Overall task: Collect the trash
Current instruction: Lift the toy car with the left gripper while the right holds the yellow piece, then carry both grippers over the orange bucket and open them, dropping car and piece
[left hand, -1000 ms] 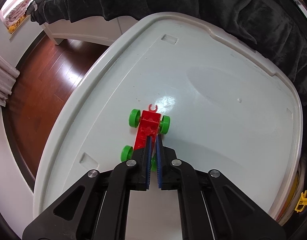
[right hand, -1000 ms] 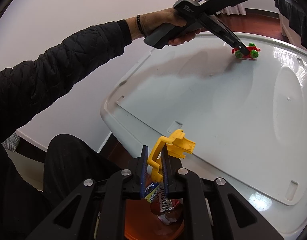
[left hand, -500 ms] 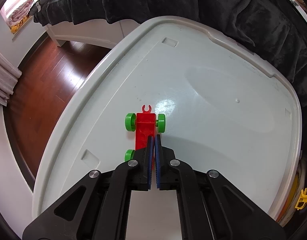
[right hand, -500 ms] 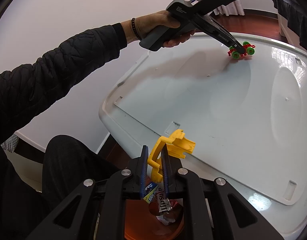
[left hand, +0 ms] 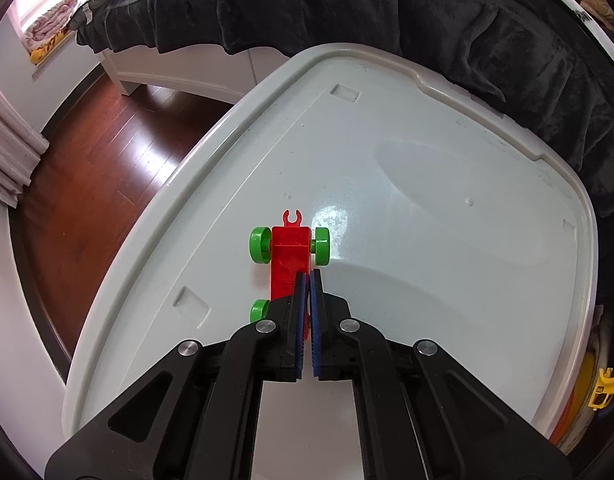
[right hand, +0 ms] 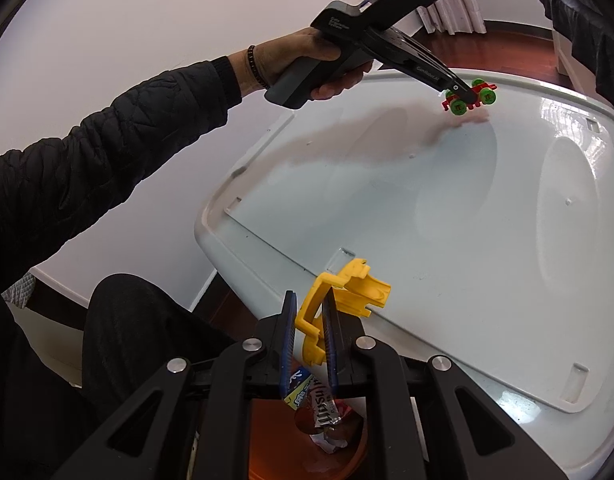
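Observation:
My left gripper [left hand: 307,276] is shut on a red toy car [left hand: 290,252] with green wheels and holds it lifted above the white bin lid [left hand: 447,208]. In the right wrist view the car [right hand: 469,96] hangs clear of the lid [right hand: 467,220], with its shadow below. My right gripper [right hand: 309,304] is shut on a yellow plastic toy piece [right hand: 347,292] above an orange bin [right hand: 267,432] that holds candy wrappers [right hand: 319,404].
A bed with a black blanket [left hand: 387,12] borders the lid's far side. Dark wood floor [left hand: 99,168] lies to the left. The person's arm [right hand: 107,152] and leg [right hand: 131,332] are at the left of the right wrist view.
The left gripper closed fully on the red car and lifted it off the lid, turning it straight. The right gripper kept still with the yellow piece.

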Motion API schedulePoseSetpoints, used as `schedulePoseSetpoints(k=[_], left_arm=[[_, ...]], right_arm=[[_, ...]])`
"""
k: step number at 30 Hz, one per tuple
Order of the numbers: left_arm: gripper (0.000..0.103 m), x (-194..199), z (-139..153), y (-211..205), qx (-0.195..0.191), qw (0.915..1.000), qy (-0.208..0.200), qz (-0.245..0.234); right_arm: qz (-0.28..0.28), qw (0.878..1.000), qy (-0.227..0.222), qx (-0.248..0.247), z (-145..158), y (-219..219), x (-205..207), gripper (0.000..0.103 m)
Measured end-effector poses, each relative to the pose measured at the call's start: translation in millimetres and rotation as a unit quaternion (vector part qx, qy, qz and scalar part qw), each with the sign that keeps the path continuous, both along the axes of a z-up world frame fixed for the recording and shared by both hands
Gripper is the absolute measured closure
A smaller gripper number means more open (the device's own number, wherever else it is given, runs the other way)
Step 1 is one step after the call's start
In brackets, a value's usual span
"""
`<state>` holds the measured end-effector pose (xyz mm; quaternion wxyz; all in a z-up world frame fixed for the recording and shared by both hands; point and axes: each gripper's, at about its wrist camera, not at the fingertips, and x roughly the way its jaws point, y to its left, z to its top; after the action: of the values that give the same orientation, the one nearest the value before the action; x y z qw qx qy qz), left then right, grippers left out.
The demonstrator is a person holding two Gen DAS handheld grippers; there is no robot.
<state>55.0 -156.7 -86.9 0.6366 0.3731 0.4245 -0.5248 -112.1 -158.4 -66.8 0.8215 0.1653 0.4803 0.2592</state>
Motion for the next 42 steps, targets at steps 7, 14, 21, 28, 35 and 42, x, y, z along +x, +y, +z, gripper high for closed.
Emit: schedulePoseSetpoints(k=[7, 14, 21, 28, 35, 42], left_arm=[[0.101, -7.7, 11.9, 11.2, -0.014, 0.9999, -0.002, 0.005], [0.101, -46.2, 43.3, 52.1, -0.030, 0.9992, -0.008, 0.025], [0.101, -138.4, 82.8, 127.7, -0.044, 0.9972, -0.001, 0.060], [0.101, -259.3, 69.3, 188.8, -0.028, 0.9959, 0.029, 0.081], [0.101, -323.8, 6.8, 219.2, -0.025, 0.9803, 0.117, 0.158], [0.101, -333.2, -80.6, 215.6, 0.044, 0.9559, 0.167, 0.237]], right_arm=[[-0.006, 1.000, -0.006, -0.001, 0.3, -12.3, 3.2, 0.090], [-0.003, 1.000, -0.029, -0.009, 12.9, -14.6, -7.0, 0.090], [0.004, 0.999, -0.032, -0.018, 24.7, 8.6, -55.3, 0.090], [0.009, 0.998, 0.000, -0.054, 13.0, 33.7, -105.8, 0.090], [0.011, 0.994, 0.049, -0.092, -31.1, 56.1, -107.1, 0.089], [0.007, 0.989, 0.074, -0.127, -64.4, 68.1, -90.6, 0.057]])
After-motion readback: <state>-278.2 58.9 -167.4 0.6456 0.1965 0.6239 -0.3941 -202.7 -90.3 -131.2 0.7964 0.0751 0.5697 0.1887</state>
